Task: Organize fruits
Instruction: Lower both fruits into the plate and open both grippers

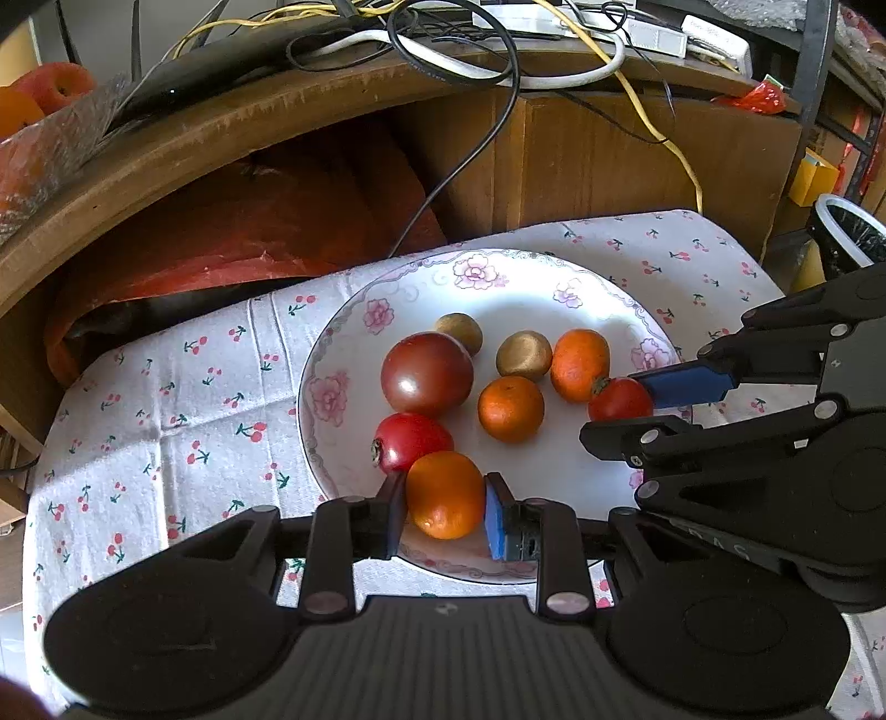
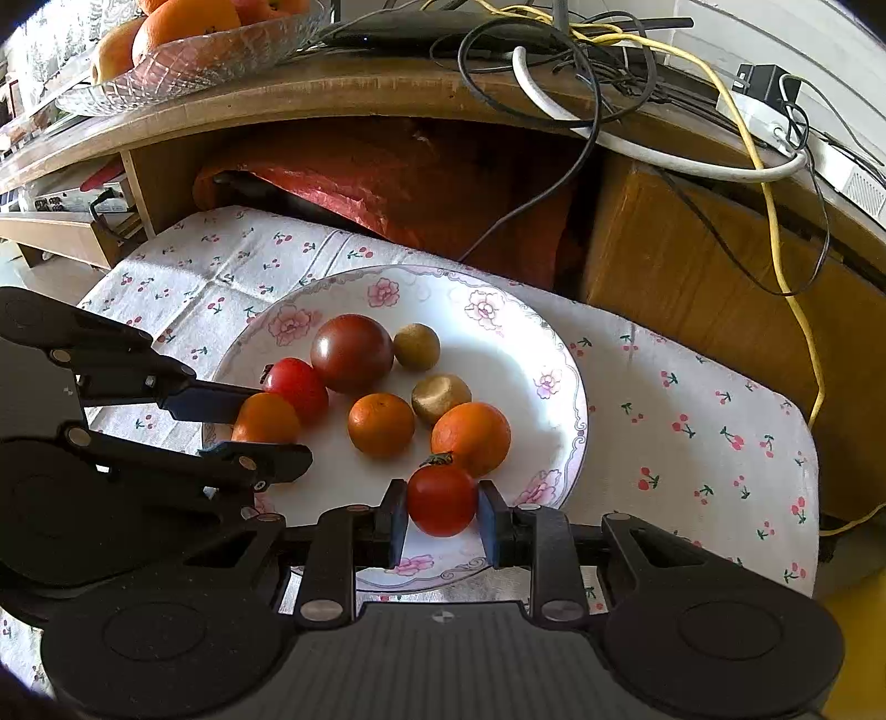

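Gripping a small orange between its blue pads, the left hand-held gripper sits at the lower centre of the left wrist frame, both pads touching the fruit's sides over the near rim of a floral plate. The right hand-held gripper does likewise in the lower centre of its own frame, its pads pressed against a small red tomato with a green calyx on top, also at the plate's near edge.

On the plate, in the right wrist frame, lie a large dark red tomato at upper centre, a bright red tomato touching it on the left, two brownish-gold round fruits to its right, a small orange in the middle, and a larger orange just behind the held tomato. The left hand-held gripper enters that frame from the left edge, its orange visible between its fingers.

The plate rests on a white cloth printed with cherries, covering the tabletop. Behind it a wooden shelf crosses the upper frame, carrying tangled black, white and yellow cables and, at upper left, a glass bowl of oranges. Red fabric fills the space beneath the shelf.
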The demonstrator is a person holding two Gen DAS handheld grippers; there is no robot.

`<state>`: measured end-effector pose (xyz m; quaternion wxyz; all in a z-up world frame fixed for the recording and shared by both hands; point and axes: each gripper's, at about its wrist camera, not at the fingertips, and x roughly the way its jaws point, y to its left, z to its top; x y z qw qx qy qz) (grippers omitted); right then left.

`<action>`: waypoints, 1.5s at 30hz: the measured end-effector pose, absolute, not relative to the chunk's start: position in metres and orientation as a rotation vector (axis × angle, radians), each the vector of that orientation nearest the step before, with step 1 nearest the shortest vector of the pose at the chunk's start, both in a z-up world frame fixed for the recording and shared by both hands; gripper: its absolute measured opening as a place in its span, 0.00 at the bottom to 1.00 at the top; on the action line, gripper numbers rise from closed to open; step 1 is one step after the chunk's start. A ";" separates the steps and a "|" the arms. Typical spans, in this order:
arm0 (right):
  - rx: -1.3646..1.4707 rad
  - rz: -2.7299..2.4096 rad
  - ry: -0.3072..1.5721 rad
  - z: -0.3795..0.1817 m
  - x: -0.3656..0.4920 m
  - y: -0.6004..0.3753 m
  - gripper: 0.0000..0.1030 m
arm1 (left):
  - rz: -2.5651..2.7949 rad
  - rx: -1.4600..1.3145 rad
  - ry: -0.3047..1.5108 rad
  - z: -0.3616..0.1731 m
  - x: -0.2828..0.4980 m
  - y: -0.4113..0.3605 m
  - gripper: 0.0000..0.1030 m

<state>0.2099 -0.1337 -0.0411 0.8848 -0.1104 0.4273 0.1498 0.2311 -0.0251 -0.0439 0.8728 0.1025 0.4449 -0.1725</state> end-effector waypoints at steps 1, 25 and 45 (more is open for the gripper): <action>-0.230 0.311 0.889 -0.041 0.210 -0.134 0.22 | -0.361 0.213 0.930 -0.044 0.232 -0.025 0.35; -0.189 0.293 0.868 -0.035 0.203 -0.138 0.27 | -0.354 0.202 0.915 -0.041 0.229 -0.025 0.37; -0.086 0.285 0.842 -0.014 0.186 -0.147 0.32 | -0.338 0.160 0.872 -0.018 0.215 -0.018 0.42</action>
